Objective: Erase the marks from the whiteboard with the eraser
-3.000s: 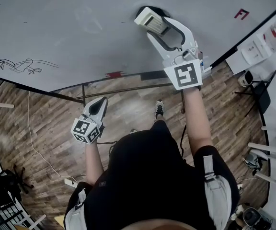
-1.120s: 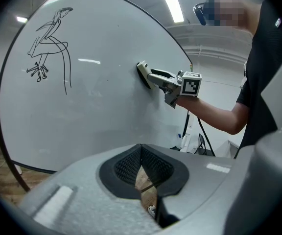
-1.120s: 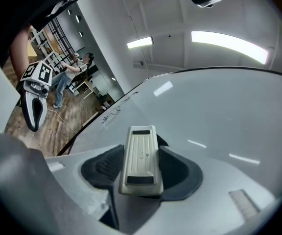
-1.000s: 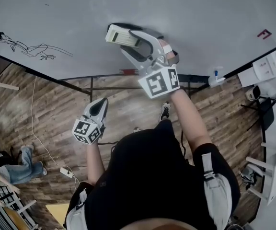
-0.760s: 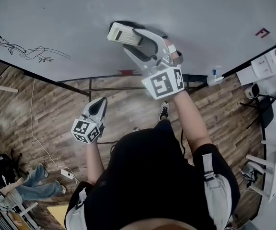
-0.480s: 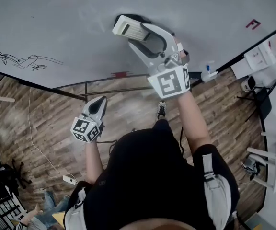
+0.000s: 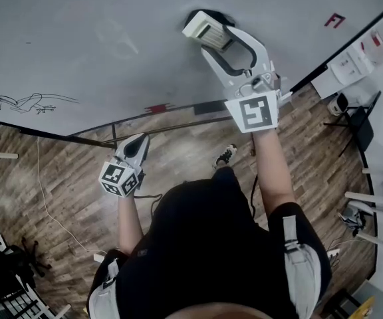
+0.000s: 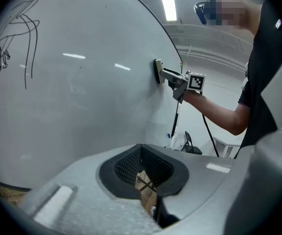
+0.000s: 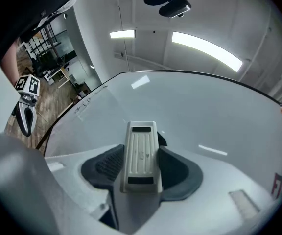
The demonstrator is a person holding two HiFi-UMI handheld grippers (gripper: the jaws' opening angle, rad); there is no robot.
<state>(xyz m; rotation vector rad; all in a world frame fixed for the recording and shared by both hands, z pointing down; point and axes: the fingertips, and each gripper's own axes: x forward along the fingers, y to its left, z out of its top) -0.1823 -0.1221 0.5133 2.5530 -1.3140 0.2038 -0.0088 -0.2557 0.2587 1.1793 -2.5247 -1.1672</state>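
R gripper is raised to the whiteboard, jaws clamped on the eraser. In the right gripper view the pale ribbed eraser body sits upright btwn the two dark pads, gripped at its sides. Eraser's dark felt face lies flat vs. the board surface; the left gripper view shows it side-on, pressed to the board w/ the R arm stretched out behind it. Board around the eraser looks grey-white, w/ faint smears just left of it.

L gripper hangs low at the person's side, well apart from the board, over the wood floor. Its jaws are closed together w/ nothing btwn them; only a sliver of floor shows through the gap behind the pads in the left gripper view. Its marker cube faces up toward the head cam.

A black line drawing sits on the board's far left, near the lower edge, well apart from the eraser. A small red mark sits to the right of the eraser, near the board's right edge. A small red piece lies along the board's bottom rail, btwn the two grippers in the head view.
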